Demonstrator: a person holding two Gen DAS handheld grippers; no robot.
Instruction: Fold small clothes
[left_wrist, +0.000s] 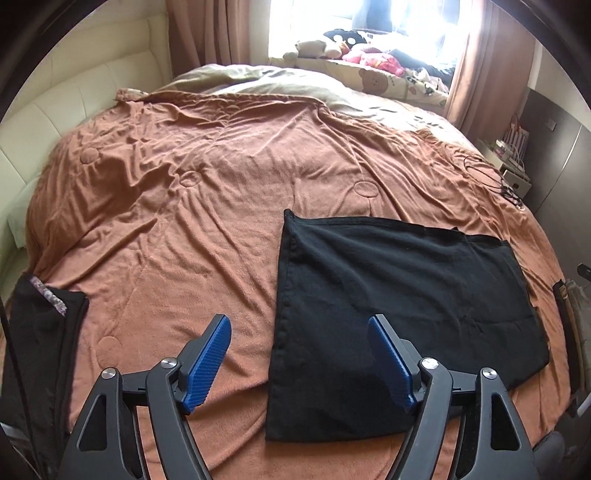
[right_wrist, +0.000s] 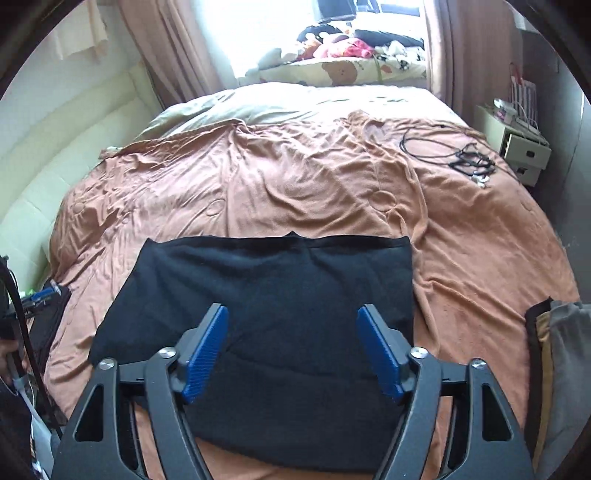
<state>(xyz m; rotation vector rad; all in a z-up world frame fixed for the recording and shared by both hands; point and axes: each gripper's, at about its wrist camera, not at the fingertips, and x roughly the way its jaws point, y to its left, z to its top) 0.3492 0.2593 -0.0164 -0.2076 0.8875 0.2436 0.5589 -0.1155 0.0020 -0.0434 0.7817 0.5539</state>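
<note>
A black garment (left_wrist: 399, 302) lies flat on the orange bedspread (left_wrist: 192, 206), folded into a rough rectangle. In the right wrist view the same black garment (right_wrist: 280, 295) fills the near middle of the bed. My left gripper (left_wrist: 299, 325) hovers above the bed at the garment's left edge, open, its blue pads (left_wrist: 207, 365) holding nothing. My right gripper (right_wrist: 291, 314) hangs above the middle of the garment, also open and empty, its blue pads (right_wrist: 380, 354) clear of the cloth.
More folded clothes sit at the bed's near left (left_wrist: 44, 325) and near right (right_wrist: 554, 369). Black cables (right_wrist: 465, 158) lie on the far right of the bedspread. A white drawer unit (right_wrist: 524, 147) stands beside the bed. Pillows and plush toys (right_wrist: 343, 55) line the window.
</note>
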